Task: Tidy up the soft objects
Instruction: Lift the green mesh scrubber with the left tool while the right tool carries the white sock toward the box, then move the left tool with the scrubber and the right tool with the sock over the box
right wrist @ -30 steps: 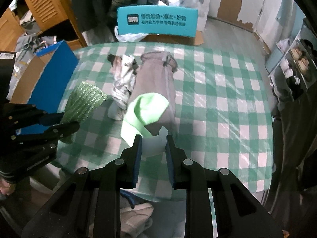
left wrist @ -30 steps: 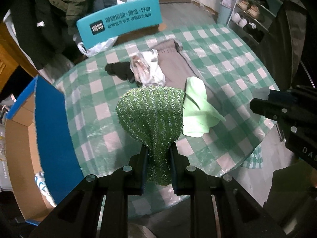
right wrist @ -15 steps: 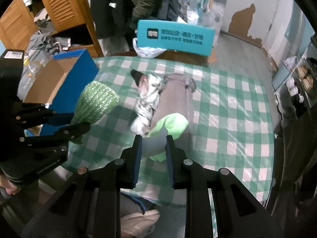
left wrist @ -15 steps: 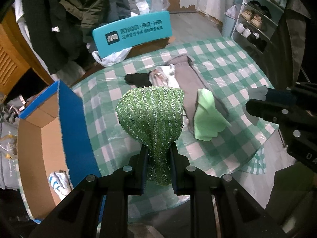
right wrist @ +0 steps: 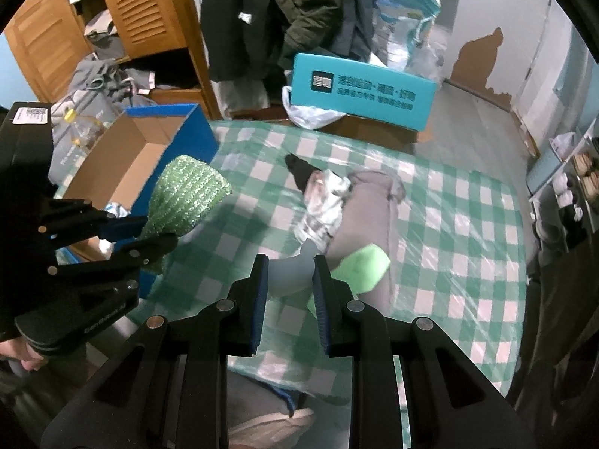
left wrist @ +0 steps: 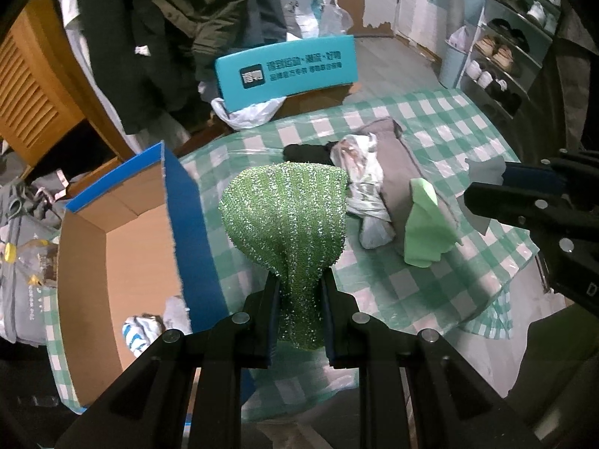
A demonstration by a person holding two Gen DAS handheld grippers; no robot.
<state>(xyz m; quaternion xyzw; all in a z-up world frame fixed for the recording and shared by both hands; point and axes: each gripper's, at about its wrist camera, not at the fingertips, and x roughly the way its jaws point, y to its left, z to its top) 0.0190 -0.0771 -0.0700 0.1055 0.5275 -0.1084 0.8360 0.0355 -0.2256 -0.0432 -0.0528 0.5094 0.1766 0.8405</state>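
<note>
Clothes are lying across the checked table (left wrist: 430, 284) at frame centre — grey trousers (right wrist: 368, 217) largest. Left gripper (left wrist: 299, 310) is clamping a green scrub cloth (left wrist: 288, 217), light and floppy, pinched at its narrow end. Right gripper (right wrist: 288, 280) is squeezing a pale cloth (right wrist: 290, 273) — limp, likely slippery.
</note>
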